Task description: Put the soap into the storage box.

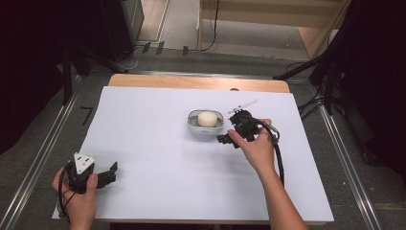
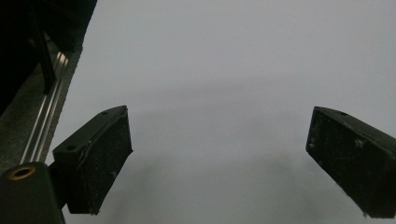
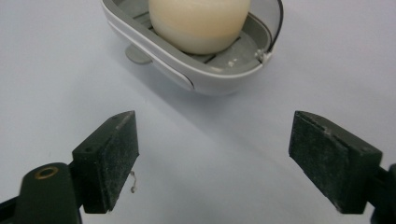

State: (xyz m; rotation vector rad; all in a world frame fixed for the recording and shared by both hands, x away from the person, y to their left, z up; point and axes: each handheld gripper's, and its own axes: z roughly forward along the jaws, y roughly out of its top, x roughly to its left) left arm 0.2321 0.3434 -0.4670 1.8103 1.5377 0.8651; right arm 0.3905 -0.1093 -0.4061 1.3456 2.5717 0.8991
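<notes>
The right gripper [image 1: 224,139] is hovering with empty jaws apart just right of the grey soap dish [image 1: 192,125] holding a cream soap bar [image 1: 207,119] mid-table, while the left gripper [image 1: 111,173] is resting open at the near left.

White sheet [image 1: 158,143] covers the wooden table [image 1: 191,82].

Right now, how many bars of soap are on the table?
1: a cream soap lying in the grey soap dish near the table's middle, just in front of the right gripper. None seems hidden.
</notes>
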